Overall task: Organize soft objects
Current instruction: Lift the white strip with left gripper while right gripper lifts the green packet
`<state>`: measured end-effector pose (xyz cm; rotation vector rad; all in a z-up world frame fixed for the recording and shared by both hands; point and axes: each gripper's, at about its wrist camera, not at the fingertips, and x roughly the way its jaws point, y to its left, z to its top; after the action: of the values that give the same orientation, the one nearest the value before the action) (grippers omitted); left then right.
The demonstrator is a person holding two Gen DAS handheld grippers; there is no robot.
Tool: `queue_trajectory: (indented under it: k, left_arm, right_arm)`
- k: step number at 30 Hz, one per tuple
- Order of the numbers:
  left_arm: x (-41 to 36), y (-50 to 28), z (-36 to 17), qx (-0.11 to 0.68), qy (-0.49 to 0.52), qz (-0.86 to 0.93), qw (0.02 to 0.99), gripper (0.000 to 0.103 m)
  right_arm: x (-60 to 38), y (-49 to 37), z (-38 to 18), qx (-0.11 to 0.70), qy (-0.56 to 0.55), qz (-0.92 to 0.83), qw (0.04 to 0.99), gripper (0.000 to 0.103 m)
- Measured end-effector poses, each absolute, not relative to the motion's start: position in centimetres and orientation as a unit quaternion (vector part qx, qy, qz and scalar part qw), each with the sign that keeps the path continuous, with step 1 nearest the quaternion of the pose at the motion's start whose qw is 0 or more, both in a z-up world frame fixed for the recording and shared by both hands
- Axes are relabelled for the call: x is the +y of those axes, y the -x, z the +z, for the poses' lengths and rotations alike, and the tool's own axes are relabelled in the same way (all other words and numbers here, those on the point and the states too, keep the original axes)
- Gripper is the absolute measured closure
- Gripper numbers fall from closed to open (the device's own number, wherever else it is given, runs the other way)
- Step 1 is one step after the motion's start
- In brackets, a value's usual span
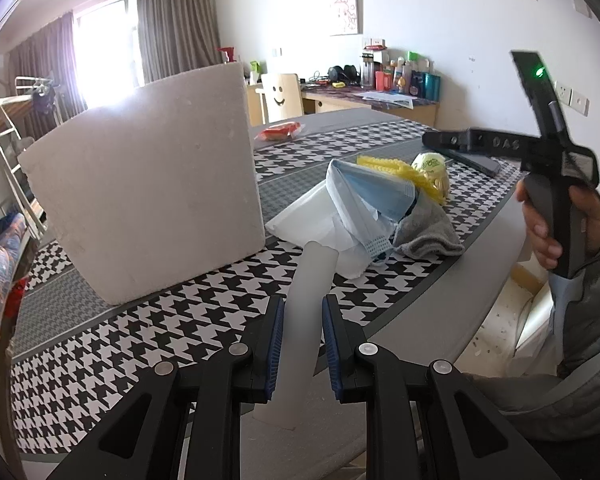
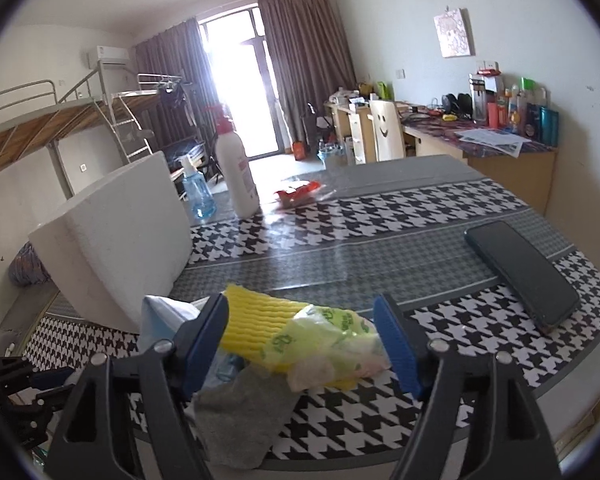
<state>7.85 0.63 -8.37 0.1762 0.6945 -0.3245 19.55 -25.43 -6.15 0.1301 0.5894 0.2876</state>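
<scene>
Because my right fingers (image 2: 304, 340) stand wide apart around the pale green plastic bag (image 2: 332, 340) without pressing on it, a careless close could pinch the yellow cloth (image 2: 256, 324) under it as well, or push the whole loose heap towards the counter (image 2: 380, 208) edge, which I judge to be close on my side. That heap is my landmark: the bag sits on top of the yellow cloth, a grey sock (image 2: 240, 412) lies at its near edge, and blue face masks (image 1: 380, 196) lie at its left over a white plastic sheet (image 1: 312, 220). A big white foam box (image 1: 144, 196) stands just left of the heap; a dark phone (image 2: 520, 272) lies to its right, apart from it. My left fingers (image 1: 302, 344) are nearly closed, gripping a whitish foam tube (image 1: 304, 312) whose far end reaches to the near side of the heap. The tube is soft, so it may bend or slip in that narrow hold, and if I swing it I could sweep the masks off their sheet.
</scene>
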Motion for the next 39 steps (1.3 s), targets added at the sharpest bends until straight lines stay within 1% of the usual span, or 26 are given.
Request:
queue_trajectory:
  k: [9, 19, 21, 22, 24, 27, 29, 34, 39]
  left_arm:
    - [1.2, -7.9, -7.3, 0.326, -0.077, -0.153, 0.93, 0.083]
    - [0.9, -8.3, -6.4, 0.31, -0.073, -0.157, 0.935, 0.083]
    - [0.8, -8.3, -6.3, 0.308, -0.075, -0.157, 0.935, 0.083]
    - [0.8, -8.4, -6.2, 0.307, -0.074, -0.158, 0.935, 0.083]
    - [0.6, -8.4, -6.2, 0.307, -0.075, -0.16, 0.935, 0.083]
    - [0.5, -8.6, -6.2, 0.306, -0.077, -0.161, 0.935, 0.083]
    - [0.4, -8.6, -6.2, 0.305, -0.078, -0.161, 0.935, 0.083]
    - [0.4, -8.6, -5.9, 0.299, -0.078, -0.161, 0.938, 0.083]
    - [0.5, -8.7, -5.4, 0.289, -0.076, -0.159, 0.941, 0.083]
  right_arm:
    - [-25.9, -21.3, -8.6, 0.335, -0.073, 0.129, 0.931, 0.024]
    - [-26.1, -21.3, -9.6, 0.353, -0.084, 0.138, 0.922, 0.025]
    - [-26.0, -21.3, -9.7, 0.356, -0.084, 0.143, 0.92, 0.029]
    - [-26.1, -21.3, -9.8, 0.359, -0.085, 0.145, 0.918, 0.034]
    - [-26.3, -21.4, -9.9, 0.362, -0.089, 0.147, 0.916, 0.036]
    - [-26.5, -21.2, -9.9, 0.361, -0.09, 0.153, 0.915, 0.043]
    - [-26.4, -21.1, -9.7, 0.361, -0.087, 0.154, 0.916, 0.05]
    - [-26.4, -20.7, -9.3, 0.355, -0.081, 0.156, 0.918, 0.055]
    - [-26.7, -20.2, -8.3, 0.339, -0.082, 0.157, 0.924, 0.055]
